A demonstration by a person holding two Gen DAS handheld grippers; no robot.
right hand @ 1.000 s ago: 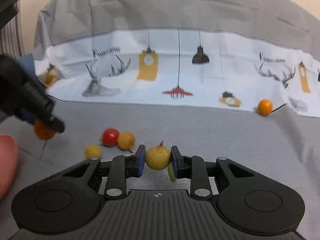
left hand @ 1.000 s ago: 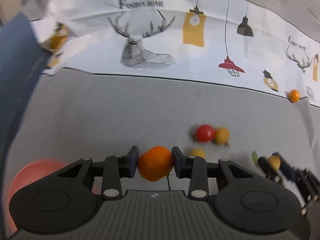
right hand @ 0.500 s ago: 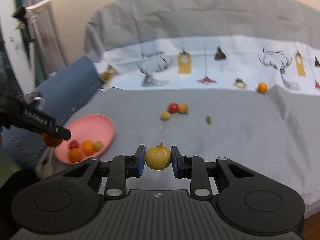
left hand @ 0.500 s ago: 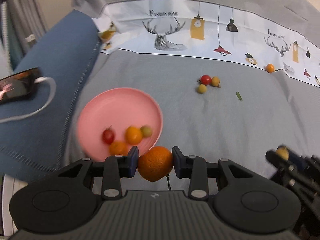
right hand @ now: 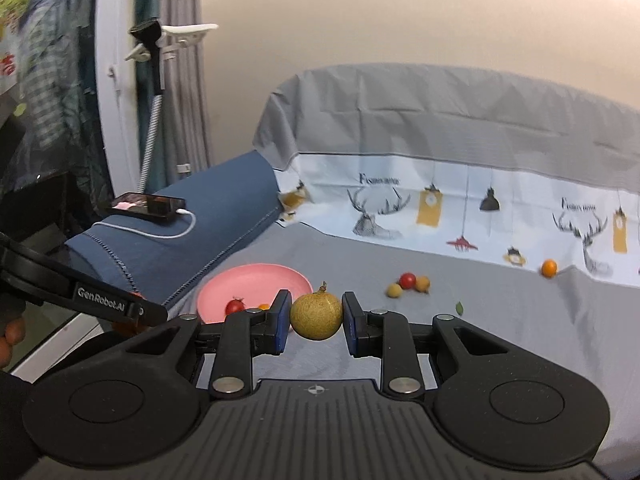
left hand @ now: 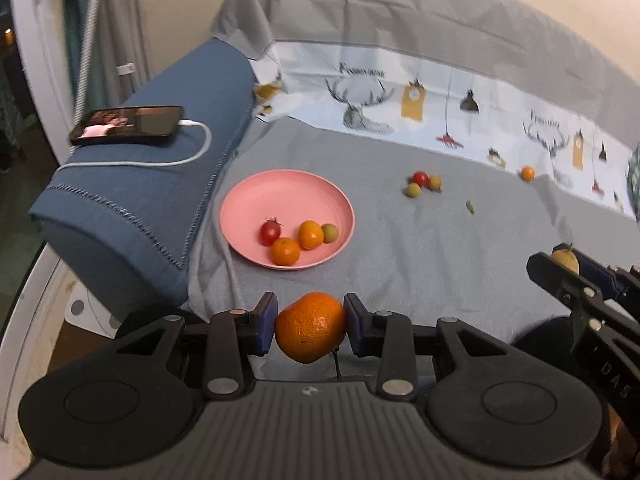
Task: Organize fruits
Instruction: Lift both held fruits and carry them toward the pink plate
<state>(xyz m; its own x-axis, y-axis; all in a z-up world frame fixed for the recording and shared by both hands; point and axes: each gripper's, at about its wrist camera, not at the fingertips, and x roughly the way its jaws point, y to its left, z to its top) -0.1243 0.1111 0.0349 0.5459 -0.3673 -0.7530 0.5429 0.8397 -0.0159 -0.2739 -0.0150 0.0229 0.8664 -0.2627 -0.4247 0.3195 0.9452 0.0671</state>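
Observation:
My left gripper [left hand: 311, 326] is shut on an orange mandarin [left hand: 310, 327], held above the near edge of the grey-covered couch seat. Beyond it lies a pink plate [left hand: 280, 192] with a red tomato [left hand: 270, 231], two oranges and a small greenish fruit. My right gripper [right hand: 316, 316] is shut on a round yellow-brown fruit [right hand: 316, 315] with a short stem; it also shows at the right edge of the left wrist view [left hand: 565, 261]. Three small fruits [left hand: 422, 183] cluster mid-seat, and a lone orange one [left hand: 527, 173] sits against the printed cloth.
A blue cushion [left hand: 160, 184] left of the plate carries a phone [left hand: 128, 124] on a white charging cable. A small green leaf [left hand: 470, 207] lies on the grey cover. The printed backrest cloth [left hand: 440, 112] rises behind. Floor and a white frame lie to the left.
Both grippers have pulled back and risen away from the fruit cluster, each carrying its fruit. The pink plate, blue cushion and phone have come into view.

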